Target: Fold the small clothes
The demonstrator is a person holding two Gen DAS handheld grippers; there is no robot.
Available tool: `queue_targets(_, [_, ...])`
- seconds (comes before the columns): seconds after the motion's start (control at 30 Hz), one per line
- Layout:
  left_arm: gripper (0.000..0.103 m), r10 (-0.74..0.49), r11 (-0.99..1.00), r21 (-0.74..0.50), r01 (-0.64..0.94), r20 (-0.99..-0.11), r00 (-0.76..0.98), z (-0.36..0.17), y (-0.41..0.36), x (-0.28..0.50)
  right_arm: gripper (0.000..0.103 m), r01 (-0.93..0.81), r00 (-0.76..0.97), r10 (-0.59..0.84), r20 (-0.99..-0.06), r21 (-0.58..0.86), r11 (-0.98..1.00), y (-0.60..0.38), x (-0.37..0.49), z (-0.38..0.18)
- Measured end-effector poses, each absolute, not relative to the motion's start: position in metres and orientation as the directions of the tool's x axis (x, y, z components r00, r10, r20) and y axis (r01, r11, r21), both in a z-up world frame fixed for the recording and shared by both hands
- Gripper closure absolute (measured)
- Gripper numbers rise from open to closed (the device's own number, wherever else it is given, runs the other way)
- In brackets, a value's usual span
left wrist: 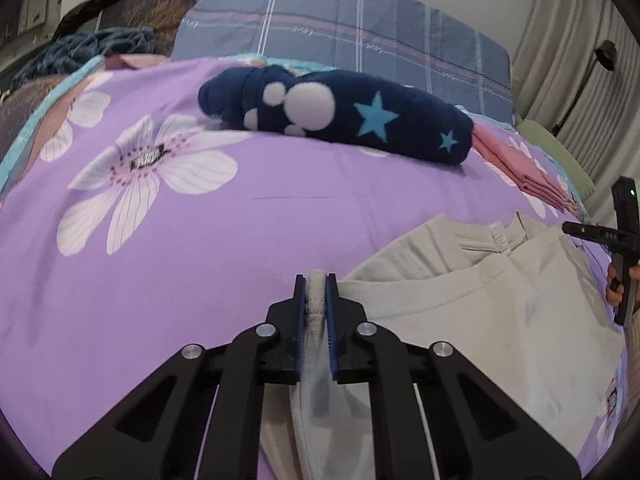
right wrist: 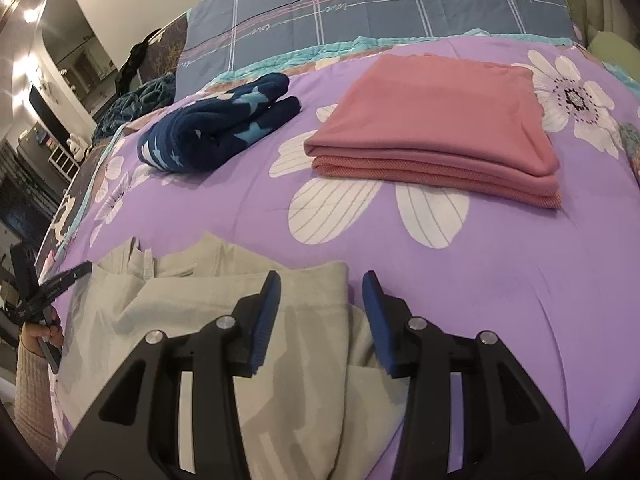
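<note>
Beige garment (left wrist: pixel 472 304) is what you've got in front of you, spread flat on the purple flowered bedspread (left wrist: pixel 192 248) at the near edge of the bed. Your left claw (left wrist: pixel 317 312) is pinched tight on a hem fold at the garment's left edge, with the cloth bunched up between the blue pads (left wrist: pixel 301 312) and hanging down under the jaws. Your right claw (right wrist: pixel 318 320) is spread apart over the garment's right edge: the left pad sits above the cloth, the right one is just past the hem over bare bedspread, and neither looks like it's pressing on anything. You can see each claw peeking in from the side in the other camera, with a hand (right wrist: pixel 40 334) in a knit sleeve gripping the left handle.

Further out toward the middle of the bed there's a rolled-up navy piece with blue stars and white dots (left wrist: pixel 336 114), lying on its side. Just beside it to the right is a neatly folded pink stack (right wrist: pixel 444 128), a few layers thick, flat on the flowers. Both are well apart from the beige one.

Past those, along the far edge of the bed, a grey-blue plaid quilt (right wrist: pixel 360 12) runs across, and a dark teal blanket (left wrist: pixel 92 50) is crumpled at the far left corner.
</note>
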State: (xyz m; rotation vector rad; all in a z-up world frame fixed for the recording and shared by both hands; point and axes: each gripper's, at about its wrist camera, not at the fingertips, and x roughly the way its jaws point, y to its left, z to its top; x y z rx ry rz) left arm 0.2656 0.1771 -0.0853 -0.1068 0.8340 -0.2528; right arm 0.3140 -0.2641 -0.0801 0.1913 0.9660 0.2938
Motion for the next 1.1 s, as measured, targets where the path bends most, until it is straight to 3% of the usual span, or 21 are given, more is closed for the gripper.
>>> queue_targets(0.07, [0.095,-0.253,0.967,-0.181,0.177,-0.698,0.67,-0.079,0.176,0.26,0.098,-0.164,0.534,0.333,-0.777,0.291,0.943,-0.263,0.314,-0.08])
queue_targets(0.3, [0.095,-0.288,0.956,-0.218,0.198,-0.554,0.781,-0.03,0.189,0.239,0.099,-0.227,0.674,0.387,-0.629,0.322,0.919,-0.27,0.285,-0.031])
queue_targets(0.43, [0.095,-0.246,0.968,-0.191,0.162,-0.599,0.763,-0.039,0.189,0.266,0.098,-0.177,0.681,0.346,-0.645,0.314,0.933,-0.274,0.305,-0.031])
queue_targets(0.57, [0.093,-0.198,0.98,-0.151,0.129,-0.737,0.646,-0.087,0.182,0.288,0.092,-0.06,0.574,0.25,-0.78,0.265,0.962,-0.272,0.335,-0.078])
queue_targets(0.63, [0.075,-0.195,0.981,-0.15,0.125,-0.742,0.642,-0.09,0.183,0.278,0.092,-0.039,0.573,0.266,-0.775,0.298,0.954,-0.28,0.325,-0.086])
queue_targets(0.7, [0.066,-0.195,0.981,-0.149,0.126,-0.72,0.665,-0.082,0.188,0.26,0.084,-0.039,0.595,0.278,-0.754,0.318,0.947,-0.289,0.305,-0.079])
queue_targets(0.87, [0.065,-0.242,0.97,-0.17,0.172,-0.657,0.714,-0.045,0.205,0.168,0.077,-0.087,0.632,0.297,-0.716,0.316,0.945,-0.311,0.227,-0.054])
queue_targets(1.1, [0.065,-0.327,0.942,-0.199,0.269,-0.712,0.621,-0.065,0.196,0.048,0.071,-0.105,0.614,0.321,-0.721,0.329,0.938,-0.311,0.124,-0.063])
